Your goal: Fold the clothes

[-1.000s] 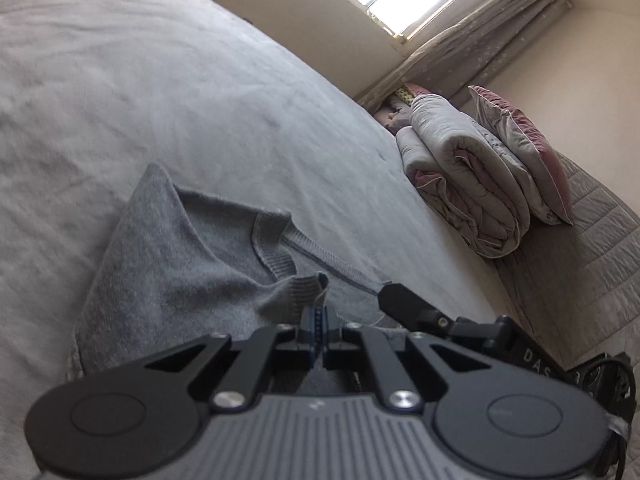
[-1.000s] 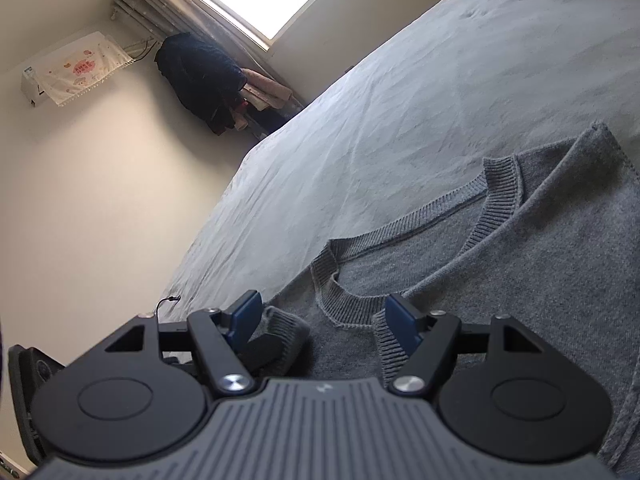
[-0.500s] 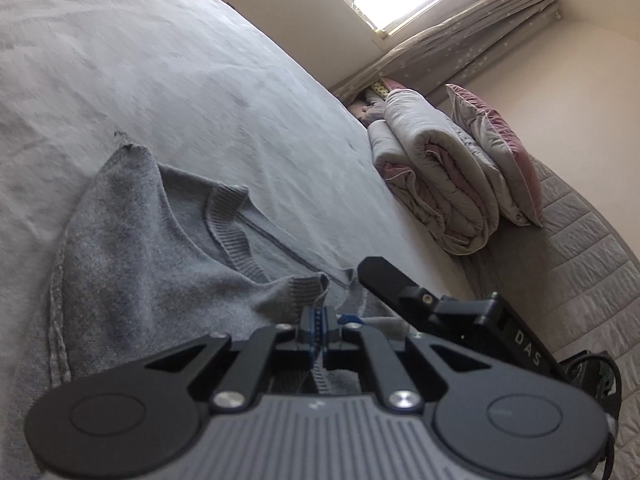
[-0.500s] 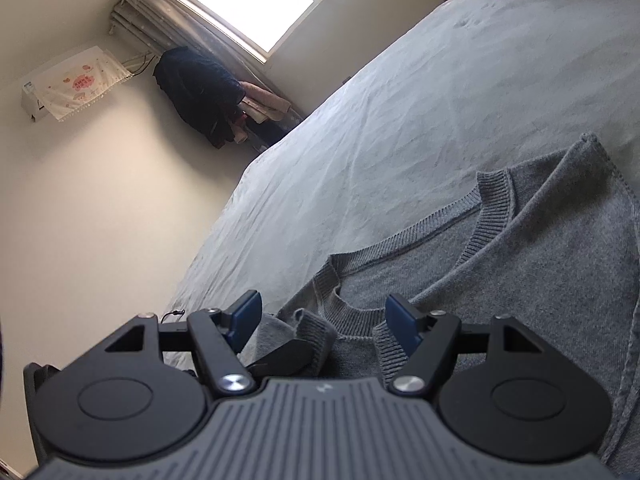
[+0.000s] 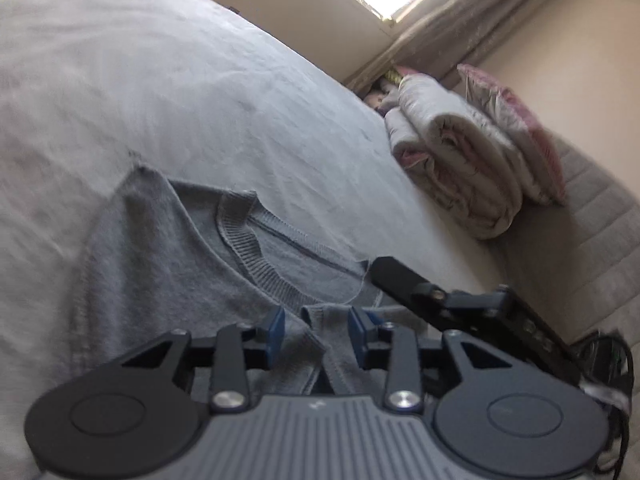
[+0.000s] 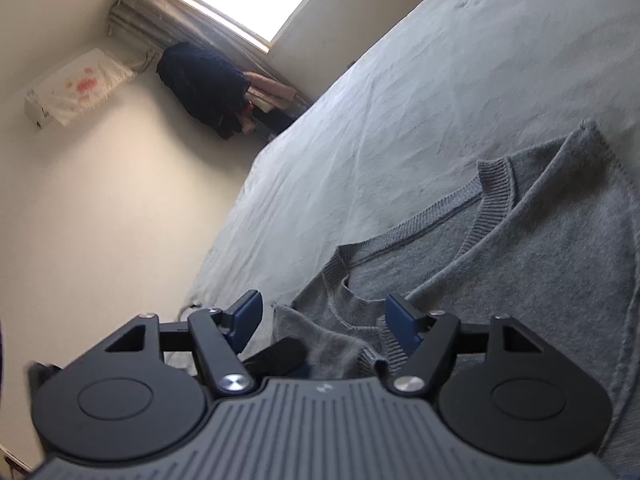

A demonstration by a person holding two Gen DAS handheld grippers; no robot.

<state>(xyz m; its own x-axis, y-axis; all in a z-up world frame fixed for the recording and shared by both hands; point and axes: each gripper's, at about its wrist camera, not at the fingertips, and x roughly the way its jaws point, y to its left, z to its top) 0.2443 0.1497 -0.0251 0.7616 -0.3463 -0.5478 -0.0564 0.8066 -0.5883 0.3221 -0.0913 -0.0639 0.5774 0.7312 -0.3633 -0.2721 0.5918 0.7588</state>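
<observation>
A grey knit sweater [image 5: 160,272] lies on the bed, partly folded, its ribbed neckline [image 5: 248,240] facing up. My left gripper [image 5: 316,330] is open just above it, with a ribbed cuff lying loose between the blue pads. The right gripper's finger [image 5: 404,280] shows beside it on the right. In the right wrist view the sweater [image 6: 540,248] spreads to the right. My right gripper [image 6: 326,316] is open over the folded sleeve end [image 6: 320,340], touching nothing that I can see.
The bed sheet [image 5: 160,92] is pale grey and wide. A folded quilt [image 5: 460,160] and pink pillow [image 5: 516,128] sit at the bed's head. Dark clothes [image 6: 204,84] hang by the window. A wall [image 6: 100,200] runs along the bed's left side.
My left gripper was shut on the sweater's ribbed cuff and has now opened, letting it drop. The sweater has settled flatter. My right gripper stayed open.
</observation>
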